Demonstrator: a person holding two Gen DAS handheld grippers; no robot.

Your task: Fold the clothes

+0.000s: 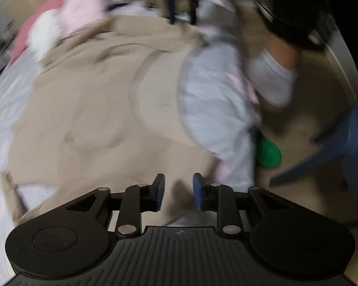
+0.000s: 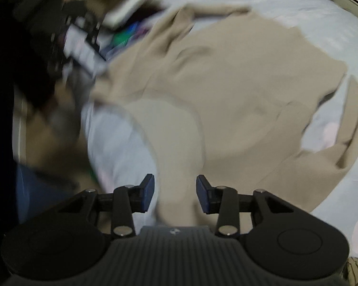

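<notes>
Beige garment (image 2: 238,90) lies spread on the bed (image 2: 298,7), giving fold access; left gripper (image 1: 179,190) and right gripper (image 2: 175,194) jaws parted, empty.

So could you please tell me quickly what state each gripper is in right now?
Left gripper: open, holding nothing, above the beige garment.
Right gripper: open, holding nothing, above the same garment.
</notes>
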